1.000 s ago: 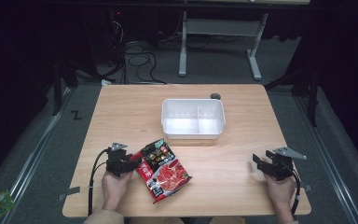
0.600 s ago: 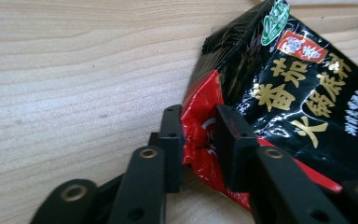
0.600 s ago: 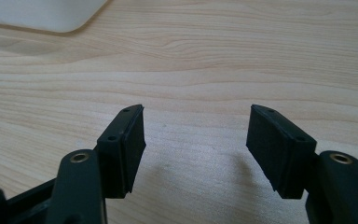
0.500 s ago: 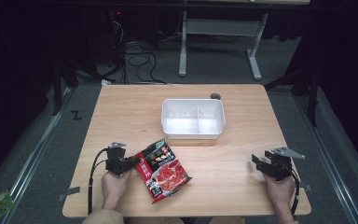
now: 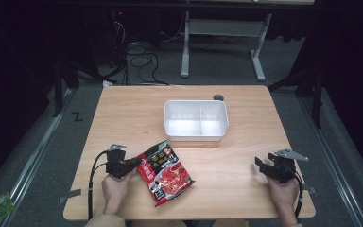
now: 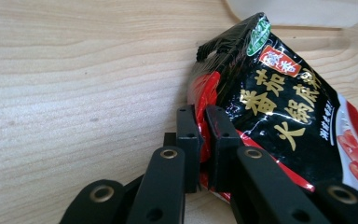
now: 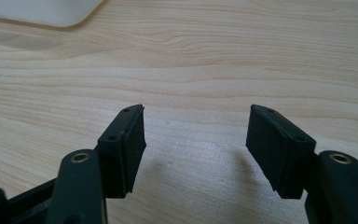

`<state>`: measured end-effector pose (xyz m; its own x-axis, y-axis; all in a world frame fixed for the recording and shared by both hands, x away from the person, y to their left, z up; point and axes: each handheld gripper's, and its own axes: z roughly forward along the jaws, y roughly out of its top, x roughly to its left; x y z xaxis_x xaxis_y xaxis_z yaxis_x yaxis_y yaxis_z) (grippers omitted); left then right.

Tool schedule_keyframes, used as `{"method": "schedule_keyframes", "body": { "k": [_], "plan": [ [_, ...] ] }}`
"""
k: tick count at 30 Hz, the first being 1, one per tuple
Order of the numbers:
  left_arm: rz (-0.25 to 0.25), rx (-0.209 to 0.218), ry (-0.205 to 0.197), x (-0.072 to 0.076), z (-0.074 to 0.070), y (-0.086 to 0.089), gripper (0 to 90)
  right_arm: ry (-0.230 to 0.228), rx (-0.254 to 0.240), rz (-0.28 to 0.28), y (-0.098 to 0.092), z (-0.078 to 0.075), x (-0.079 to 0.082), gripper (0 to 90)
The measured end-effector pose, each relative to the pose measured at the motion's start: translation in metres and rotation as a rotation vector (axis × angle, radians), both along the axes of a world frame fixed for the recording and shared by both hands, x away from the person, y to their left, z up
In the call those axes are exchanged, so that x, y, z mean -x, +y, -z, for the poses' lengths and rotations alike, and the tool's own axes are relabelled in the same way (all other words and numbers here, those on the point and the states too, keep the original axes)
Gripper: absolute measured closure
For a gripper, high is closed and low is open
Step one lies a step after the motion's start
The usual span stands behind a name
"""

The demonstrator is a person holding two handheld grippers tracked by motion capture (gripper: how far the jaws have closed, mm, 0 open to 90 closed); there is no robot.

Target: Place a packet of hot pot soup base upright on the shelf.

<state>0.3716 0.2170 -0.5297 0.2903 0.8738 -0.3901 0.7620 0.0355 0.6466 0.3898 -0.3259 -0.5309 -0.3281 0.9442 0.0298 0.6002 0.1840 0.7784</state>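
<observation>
A black and red food packet (image 5: pixel 165 171) lies flat near the front of the wooden table (image 5: pixel 246 156). My left gripper (image 5: pixel 133 163) sits at the packet's left edge. Its jaws have just been closing, and in the left gripper view they pinch the edge of the packet (image 6: pixel 279 107) between the pads of the left gripper (image 6: pixel 204 122). My right gripper (image 5: pixel 261 166) rests low over bare wood at the front right. In the right gripper view the right gripper (image 7: pixel 196 125) stands open with nothing between its fingers.
A white two-compartment tray (image 5: pixel 196 119) stands behind the packet, mid-table, and its corner (image 7: pixel 42 11) shows far off in the right gripper view. A small dark round thing (image 5: pixel 218 98) lies behind the tray. The table's front edge is close to both hands.
The left gripper's jaws have come together on the packet's left edge. The packet has barely shifted. The right gripper has stayed where it was.
</observation>
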Motion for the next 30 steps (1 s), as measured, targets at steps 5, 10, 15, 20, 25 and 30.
{"method": "schedule_keyframes", "body": {
  "k": [5, 10, 15, 20, 25, 30],
  "plan": [
    [0.032, -0.016, -0.036, 0.003, -0.011, 0.000, 86.7, -0.007, -0.005, -0.002, -0.002, 0.000, 0.000, 37.7],
    [0.035, 0.003, -0.106, 0.007, -0.027, -0.004, 87.4, -0.002, 0.000, -0.001, -0.001, 0.000, 0.000, 37.8],
    [0.064, 0.005, -0.171, 0.014, -0.050, -0.010, 87.6, -0.005, -0.001, -0.003, -0.001, 0.000, 0.000, 37.8],
    [0.102, -0.011, -0.205, 0.015, -0.067, -0.016, 87.8, -0.006, -0.002, -0.003, -0.001, 0.000, 0.000, 37.8],
    [0.121, -0.015, -0.236, 0.018, -0.079, -0.019, 88.1, -0.010, -0.011, 0.000, -0.002, 0.000, 0.000, 37.8],
    [0.135, -0.019, -0.270, 0.023, -0.092, -0.022, 88.2, -0.013, -0.012, -0.001, -0.002, 0.000, 0.000, 37.8]
  ]
}}
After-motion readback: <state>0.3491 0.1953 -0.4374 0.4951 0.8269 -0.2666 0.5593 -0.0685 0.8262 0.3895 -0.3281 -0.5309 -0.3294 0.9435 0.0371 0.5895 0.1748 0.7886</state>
